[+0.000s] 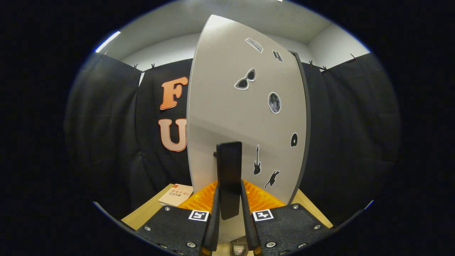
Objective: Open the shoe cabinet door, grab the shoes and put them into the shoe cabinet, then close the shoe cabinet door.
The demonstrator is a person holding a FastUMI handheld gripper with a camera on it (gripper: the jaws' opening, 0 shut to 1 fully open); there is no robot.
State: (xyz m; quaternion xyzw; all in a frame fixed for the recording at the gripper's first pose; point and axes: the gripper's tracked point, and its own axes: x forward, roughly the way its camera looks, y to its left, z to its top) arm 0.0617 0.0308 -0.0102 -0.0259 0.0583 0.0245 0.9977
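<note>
Shoe cabinet door [245, 117] stands ajar; gripper [229, 199] jaws pinch its dark handle [229, 170].

Matt smooth cabinet door [231, 106], glossy handle [229, 170]

One cabinet door [245, 117] with one dark handle [229, 177] and seven stickers [245, 80]; one book [176, 195] on the bench [142, 217]; two jaws clamp the handle.

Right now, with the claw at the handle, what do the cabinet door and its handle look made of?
Door: probably laminated board, matte pale grey, with a darker edge band and stickers on its face. Handle: a flat black bar, smooth and dull, plastic or coated metal; I can't tell which. The claw has both fingers pressing its sides.
</note>
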